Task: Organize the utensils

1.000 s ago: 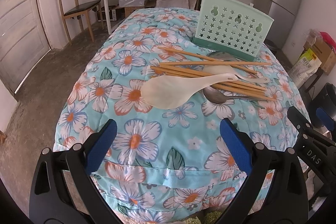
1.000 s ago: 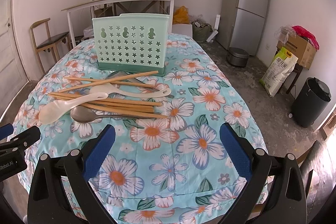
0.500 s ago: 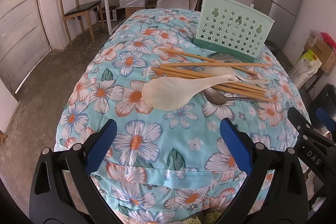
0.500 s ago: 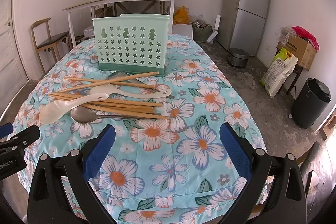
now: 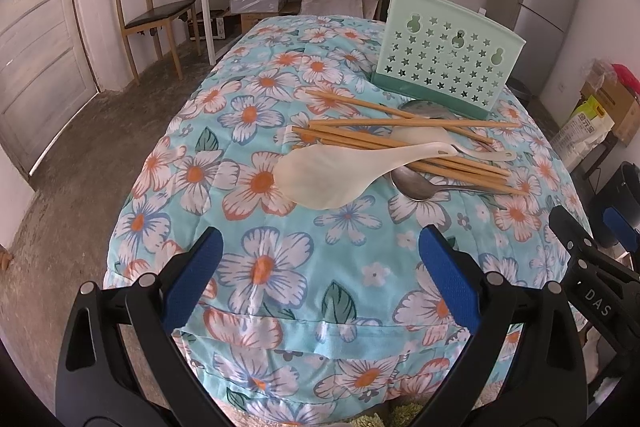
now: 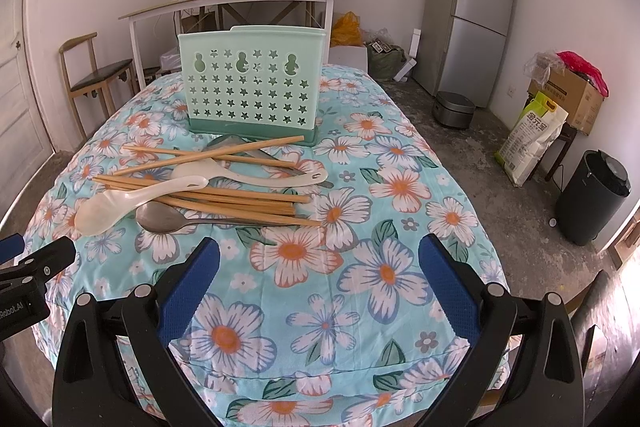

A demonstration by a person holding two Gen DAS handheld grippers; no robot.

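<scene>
A pile of utensils lies on the floral tablecloth (image 5: pixel 260 267): several wooden chopsticks (image 5: pixel 400 143) (image 6: pixel 224 195), a large white rice paddle (image 5: pixel 332 175) (image 6: pixel 120 203), a second white spoon (image 6: pixel 256 173), and a metal spoon (image 5: pixel 416 185) (image 6: pixel 168 219). A mint-green perforated utensil holder (image 5: pixel 444 67) (image 6: pixel 252 87) stands upright behind the pile. My left gripper (image 5: pixel 320 283) is open and empty at the table's near edge. My right gripper (image 6: pixel 320 287) is open and empty, right of the pile.
A white desk (image 6: pixel 240 3) with clutter stands at the back wall, a wooden chair (image 5: pixel 152 15) at the left. A grey fridge (image 6: pixel 472 11), a rice bag (image 6: pixel 532 135), boxes and a black bin (image 6: pixel 592 195) stand at the right.
The left wrist view has drawn back slightly from the pile. The utensils and the right gripper have not visibly moved.
</scene>
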